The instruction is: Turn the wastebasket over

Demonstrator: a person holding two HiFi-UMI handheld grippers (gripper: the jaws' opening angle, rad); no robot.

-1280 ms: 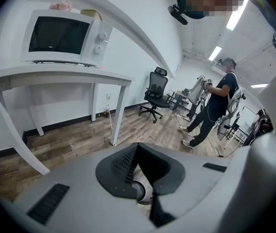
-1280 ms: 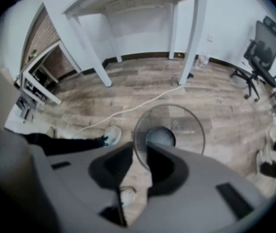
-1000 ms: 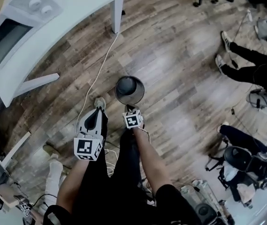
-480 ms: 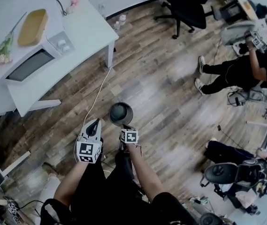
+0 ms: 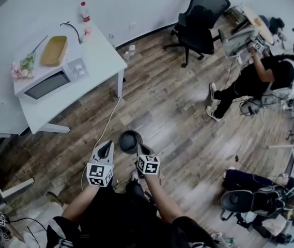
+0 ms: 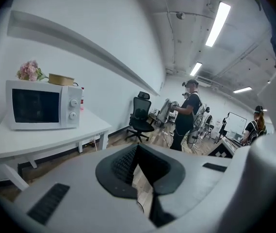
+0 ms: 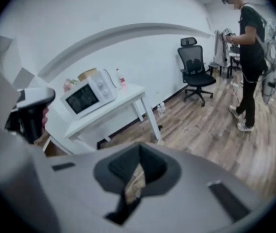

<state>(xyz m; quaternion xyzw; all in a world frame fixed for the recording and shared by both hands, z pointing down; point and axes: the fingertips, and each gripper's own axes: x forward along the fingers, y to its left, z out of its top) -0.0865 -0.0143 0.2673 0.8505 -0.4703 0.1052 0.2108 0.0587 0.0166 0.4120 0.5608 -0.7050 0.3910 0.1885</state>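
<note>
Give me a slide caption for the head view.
Left gripper and right gripper hover by a dark wastebasket on the wood floor, near a white table bearing a microwave.

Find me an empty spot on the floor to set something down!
Widest bare floor lies between the white table, the office chair and the wastebasket. The table end right of the microwave is free too. Crowded: the right side, around the person and the black gear.

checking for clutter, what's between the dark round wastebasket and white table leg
Head view: only wood-plank floor and a thin white cable between the dark round wastebasket and white table leg.
</note>
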